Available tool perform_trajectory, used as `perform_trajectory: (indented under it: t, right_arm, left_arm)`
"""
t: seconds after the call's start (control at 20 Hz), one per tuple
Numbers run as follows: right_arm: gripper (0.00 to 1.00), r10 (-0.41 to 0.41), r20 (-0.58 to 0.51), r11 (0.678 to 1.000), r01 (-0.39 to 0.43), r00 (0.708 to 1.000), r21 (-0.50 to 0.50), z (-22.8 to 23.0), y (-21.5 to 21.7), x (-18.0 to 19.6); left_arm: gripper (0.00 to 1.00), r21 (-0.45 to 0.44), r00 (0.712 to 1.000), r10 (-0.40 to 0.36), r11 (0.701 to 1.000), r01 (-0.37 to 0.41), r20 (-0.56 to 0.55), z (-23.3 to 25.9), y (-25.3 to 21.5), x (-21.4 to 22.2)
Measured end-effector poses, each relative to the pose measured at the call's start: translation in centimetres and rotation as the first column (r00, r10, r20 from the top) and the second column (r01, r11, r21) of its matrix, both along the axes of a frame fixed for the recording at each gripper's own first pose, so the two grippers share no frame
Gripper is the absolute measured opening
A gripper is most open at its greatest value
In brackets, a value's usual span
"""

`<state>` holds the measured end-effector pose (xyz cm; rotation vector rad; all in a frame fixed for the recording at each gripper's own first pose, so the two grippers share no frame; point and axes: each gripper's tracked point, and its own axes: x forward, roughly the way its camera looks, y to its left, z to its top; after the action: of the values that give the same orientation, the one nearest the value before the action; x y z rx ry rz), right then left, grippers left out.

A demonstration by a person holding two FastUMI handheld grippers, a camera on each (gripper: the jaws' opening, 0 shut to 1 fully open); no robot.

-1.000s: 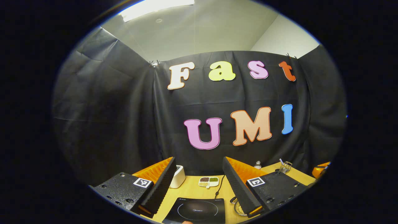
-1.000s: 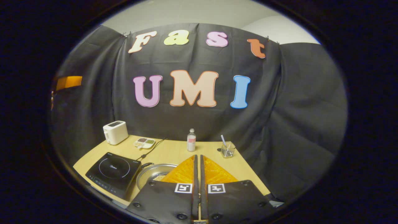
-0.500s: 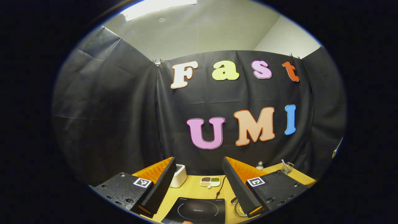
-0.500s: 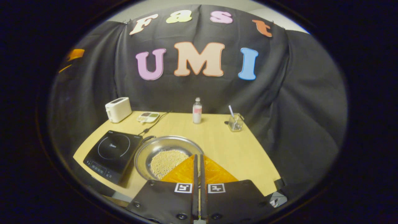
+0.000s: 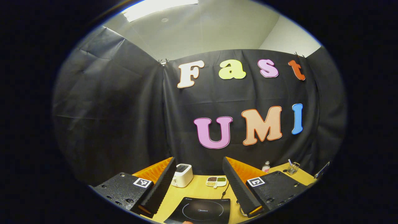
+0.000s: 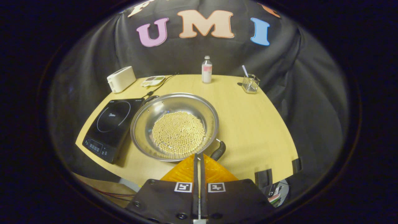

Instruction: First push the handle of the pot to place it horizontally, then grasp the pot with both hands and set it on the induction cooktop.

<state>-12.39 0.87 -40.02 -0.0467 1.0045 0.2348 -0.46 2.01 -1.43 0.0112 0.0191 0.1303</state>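
While the right gripper (image 6: 198, 157) hangs pressed together above the pot (image 6: 174, 126) beside the induction cooktop (image 6: 110, 126), the left gripper (image 5: 199, 165) is spread, holding nothing.

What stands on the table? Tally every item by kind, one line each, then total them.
Steel pot of pale beans: 1
Black induction cooktop: 1
White toaster: 1
Divided snack dish: 1
Small clear bottle: 1
Glass cup with stick: 1
Total: 6
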Motion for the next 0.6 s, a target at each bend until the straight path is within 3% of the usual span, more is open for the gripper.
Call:
perform_trajectory:
  t: [0.3,0.6]
  right_arm:
    - [0.02,0.069,-0.116,0.997,-0.071,0.991,-0.006,-2.8,1.2,-1.3]
    - [0.02,0.103,-0.161,0.994,-0.107,0.982,-0.014,-4.2,1.8,-1.2]
  left_arm:
    - [0.96,0.010,0.999,0.046,0.999,-0.046,-0.007,-0.1,1.3,-0.3]
    - [0.96,0.016,0.993,0.113,0.993,-0.113,-0.016,-0.5,3.2,-1.0]
